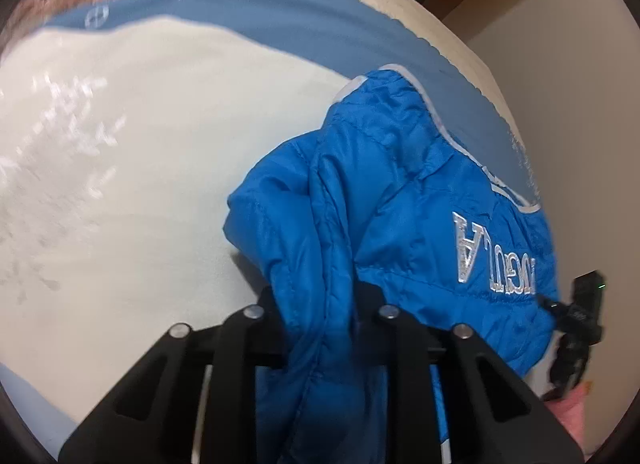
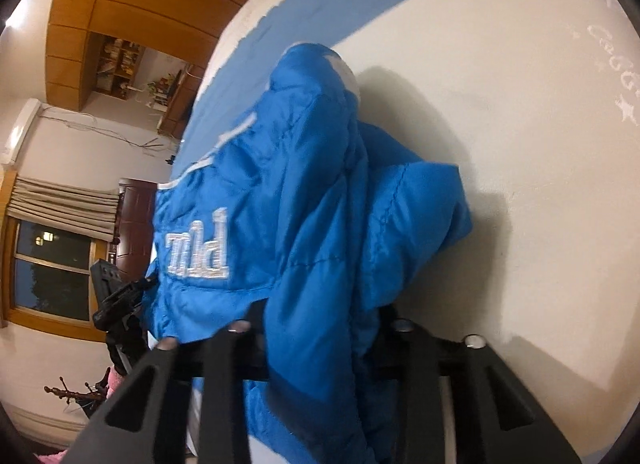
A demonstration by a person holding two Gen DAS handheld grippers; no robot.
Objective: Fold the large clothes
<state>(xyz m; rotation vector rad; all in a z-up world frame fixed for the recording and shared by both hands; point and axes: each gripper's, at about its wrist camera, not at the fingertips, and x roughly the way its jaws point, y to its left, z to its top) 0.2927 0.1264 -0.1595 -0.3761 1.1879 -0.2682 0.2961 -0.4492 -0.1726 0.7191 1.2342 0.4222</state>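
Clearly both grippers — left gripper (image 1: 320,304) and right gripper (image 2: 320,324) — are clamped on the blue puffer jacket (image 1: 400,204), bunched over the cream-and-blue bedspread (image 1: 160,144); soft, light, slippery — best held at seams.

Ahead of my left gripper (image 1: 320,312) the cream middle of the bedspread (image 1: 160,168) lies bare, so I have open room to the left. On the right the bunched blue jacket (image 1: 400,200) fills the way and is pinched between the fingers. From my right gripper (image 2: 320,328) the same jacket (image 2: 304,192) rises directly in front as a tall heap, blocking the centre; the bare cream spread (image 2: 520,144) to its right is free.
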